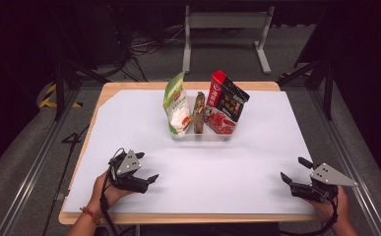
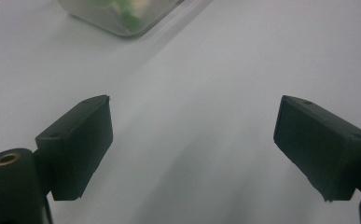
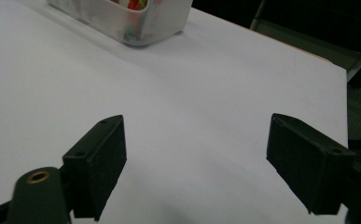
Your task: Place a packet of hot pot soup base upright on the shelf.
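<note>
While both claws rest low on the counter (image 1: 257,162), the left claw (image 1: 146,167) and the right claw (image 1: 292,169) stand wide open and empty. The tray (image 1: 200,135) is well apart, cut off at the top of both gripper views; the bags' (image 1: 175,103) print is unreadable.

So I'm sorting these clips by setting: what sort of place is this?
Probably a lab or recording studio, not a home: a white-covered table in a dark room, loose cables on the floor, and a metal frame behind.
</note>
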Action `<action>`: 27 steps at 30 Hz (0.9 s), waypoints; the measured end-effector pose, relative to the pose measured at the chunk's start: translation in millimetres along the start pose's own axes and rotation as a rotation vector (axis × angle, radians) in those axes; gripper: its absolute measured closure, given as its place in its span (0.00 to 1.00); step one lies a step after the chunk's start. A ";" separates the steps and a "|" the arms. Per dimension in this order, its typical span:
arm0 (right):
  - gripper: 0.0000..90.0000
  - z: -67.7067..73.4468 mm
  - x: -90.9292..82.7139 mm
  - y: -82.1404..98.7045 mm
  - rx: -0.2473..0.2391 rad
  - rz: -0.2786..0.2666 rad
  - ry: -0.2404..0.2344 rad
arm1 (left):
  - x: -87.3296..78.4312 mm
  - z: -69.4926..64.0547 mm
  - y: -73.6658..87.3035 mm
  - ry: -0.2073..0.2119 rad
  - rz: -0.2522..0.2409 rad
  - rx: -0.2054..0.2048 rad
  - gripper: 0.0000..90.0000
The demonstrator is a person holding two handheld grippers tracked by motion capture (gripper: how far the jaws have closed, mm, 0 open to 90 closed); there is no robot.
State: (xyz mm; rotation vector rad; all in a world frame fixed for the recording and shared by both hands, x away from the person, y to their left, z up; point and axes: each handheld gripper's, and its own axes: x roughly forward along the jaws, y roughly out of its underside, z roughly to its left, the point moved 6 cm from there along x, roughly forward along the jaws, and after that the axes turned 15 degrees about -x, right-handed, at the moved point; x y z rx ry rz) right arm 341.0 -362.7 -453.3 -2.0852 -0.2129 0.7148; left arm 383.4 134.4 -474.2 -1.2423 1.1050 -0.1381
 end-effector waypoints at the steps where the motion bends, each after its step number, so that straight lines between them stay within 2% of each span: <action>1: 0.23 0.2 -0.3 -0.3 0.002 -0.002 -0.001 | 0.2 -0.2 0.0 -0.002 0.002 0.001 0.14; 10: 0.21 1.8 0.6 -0.7 -0.017 0.014 0.012 | 0.6 1.1 0.0 -0.005 0.003 0.003 0.14; 20: 0.22 -1.5 -0.4 0.1 0.016 0.010 0.019 | 2.5 1.6 0.0 -0.003 0.009 0.003 0.14; 27: 0.21 -2.9 -2.2 1.0 0.009 0.010 0.039 | 3.9 2.3 -1.1 0.001 0.008 0.003 0.14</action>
